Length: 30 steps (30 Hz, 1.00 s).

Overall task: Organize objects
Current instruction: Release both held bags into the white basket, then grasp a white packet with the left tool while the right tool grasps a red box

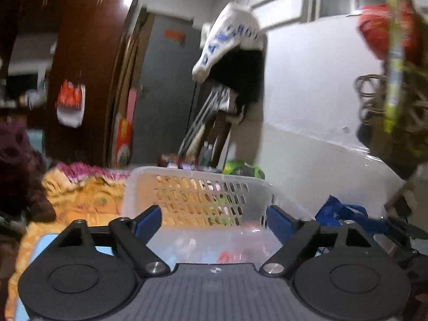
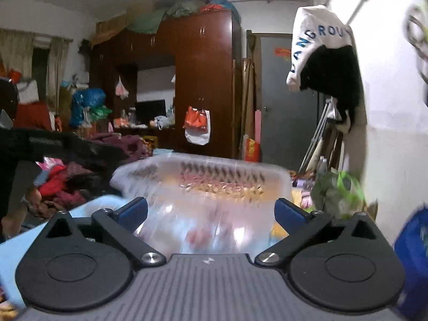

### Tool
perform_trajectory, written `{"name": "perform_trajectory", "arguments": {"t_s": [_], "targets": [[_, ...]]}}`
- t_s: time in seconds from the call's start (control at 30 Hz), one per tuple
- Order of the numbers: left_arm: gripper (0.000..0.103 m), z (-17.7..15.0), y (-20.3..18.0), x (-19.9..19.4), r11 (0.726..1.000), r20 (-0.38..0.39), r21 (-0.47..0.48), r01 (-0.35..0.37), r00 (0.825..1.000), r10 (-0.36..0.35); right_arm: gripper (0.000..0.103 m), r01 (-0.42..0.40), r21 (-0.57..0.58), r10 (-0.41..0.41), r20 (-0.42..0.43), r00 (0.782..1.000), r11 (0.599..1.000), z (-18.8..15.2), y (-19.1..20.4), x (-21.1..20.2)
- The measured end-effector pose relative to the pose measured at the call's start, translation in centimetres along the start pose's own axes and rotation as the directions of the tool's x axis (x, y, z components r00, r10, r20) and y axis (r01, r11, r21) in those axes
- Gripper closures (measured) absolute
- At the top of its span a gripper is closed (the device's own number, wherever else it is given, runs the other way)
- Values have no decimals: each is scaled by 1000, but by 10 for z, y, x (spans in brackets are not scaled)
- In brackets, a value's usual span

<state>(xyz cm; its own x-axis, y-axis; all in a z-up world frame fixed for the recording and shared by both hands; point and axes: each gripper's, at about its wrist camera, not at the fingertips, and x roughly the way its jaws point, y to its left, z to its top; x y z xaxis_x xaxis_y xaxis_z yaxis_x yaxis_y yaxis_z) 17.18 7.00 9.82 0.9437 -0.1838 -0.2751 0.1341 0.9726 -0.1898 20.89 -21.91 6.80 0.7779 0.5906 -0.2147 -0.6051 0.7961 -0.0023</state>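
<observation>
A clear plastic basket with a perforated wall sits just ahead of my left gripper, which is open and empty above its near side. Small items, one red, lie blurred on the basket's floor. In the right wrist view the same basket is motion-blurred in front of my right gripper, which is open and empty. The other gripper's black body shows at the left of that view.
A yellow patterned blanket lies left of the basket. A blue bag lies to its right, also in the right wrist view. A brown wardrobe, a grey door and hanging clothes stand behind. A pile of clothes lies at left.
</observation>
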Motion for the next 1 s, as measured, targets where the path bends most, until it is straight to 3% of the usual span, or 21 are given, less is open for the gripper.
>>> {"name": "perform_trajectory", "arguments": {"t_s": [0.1, 0.13, 0.23, 0.33, 0.5, 0.63, 0.8, 0.9, 1.0], "targets": [[11, -41, 3, -38, 999, 18, 9, -31, 999, 31, 1, -32, 60, 33, -16, 999, 998, -53, 5, -30], [11, -55, 6, -47, 999, 19, -1, -34, 999, 34, 8, -40, 70, 42, -33, 999, 997, -71, 10, -36], [11, -85, 17, -59, 998, 17, -32, -62, 998, 63, 26, -29, 77, 36, -84, 996, 997, -91, 17, -34], [11, -100, 24, -52, 993, -26, -27, -111, 994, 110, 35, -26, 56, 33, -134, 990, 998, -93, 18, -22], [16, -104, 37, -29, 987, -116, -9, -160, 981, 158, 35, -21, 1, 20, -222, 975, 1000, -93, 25, -3], [20, -104, 42, -19, 989, -190, -14, -144, 972, 139, 38, -19, -14, 14, -260, 965, 1000, -93, 31, 1], [20, -100, 35, -17, 987, -192, 21, -162, 968, 163, 38, -18, -31, 9, -275, 961, 999, -85, 36, 11], [20, -100, 32, -19, 985, -180, 32, -167, 969, 170, 27, -20, -41, 9, -266, 964, 999, -81, 42, 13], [20, -102, 35, -18, 986, -199, 22, -166, 966, 167, 31, -7, -71, -14, -297, 955, 997, -83, 47, 20]]}}
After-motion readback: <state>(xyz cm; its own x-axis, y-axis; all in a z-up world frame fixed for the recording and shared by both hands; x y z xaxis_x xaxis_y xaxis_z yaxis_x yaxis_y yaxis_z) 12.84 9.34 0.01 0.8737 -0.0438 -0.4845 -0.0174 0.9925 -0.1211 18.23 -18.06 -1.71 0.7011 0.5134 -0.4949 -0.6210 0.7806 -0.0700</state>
